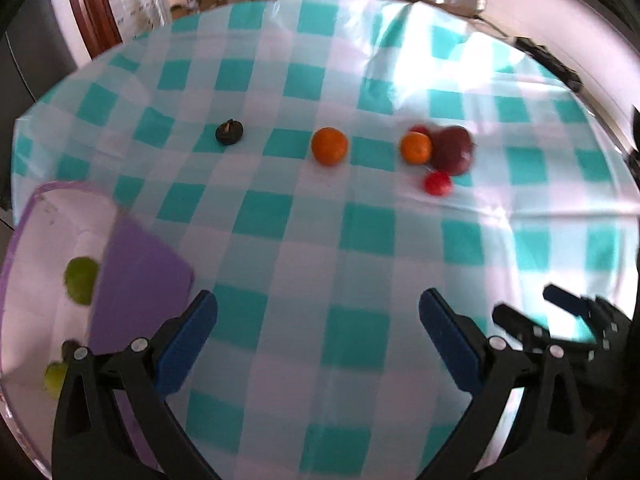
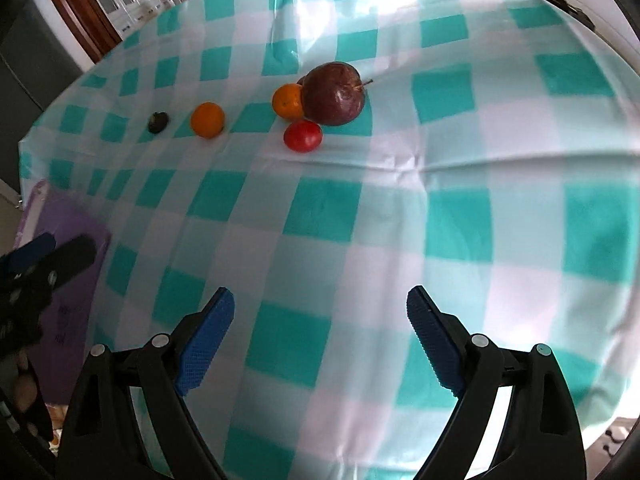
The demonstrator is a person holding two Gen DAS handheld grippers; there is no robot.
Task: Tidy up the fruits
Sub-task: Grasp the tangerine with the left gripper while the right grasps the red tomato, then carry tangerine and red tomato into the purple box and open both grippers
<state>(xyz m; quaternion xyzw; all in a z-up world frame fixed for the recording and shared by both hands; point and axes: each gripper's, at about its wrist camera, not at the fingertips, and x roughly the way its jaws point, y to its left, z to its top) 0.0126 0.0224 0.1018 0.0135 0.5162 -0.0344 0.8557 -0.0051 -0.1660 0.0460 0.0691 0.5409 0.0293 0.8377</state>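
Hovering wide open and empty above the tabletop [image 2: 400, 208], the right tool [image 2: 320, 340] and left tool [image 1: 318, 340] are risking nudging round fruit into rolling. Green fruits [image 1: 81, 280] are sitting in the purple bin [image 1: 140, 280] at the near-left edge; beyond, mid-tabletop, a tomato [image 2: 303, 136], oranges [image 2: 207, 119] and a dark red apple [image 2: 333, 94] are clustering.

Two wrist fisheyes above the checked tablecloth [image 2: 320, 220], facing forward and down, sharing the fruit cluster [image 1: 436, 152].
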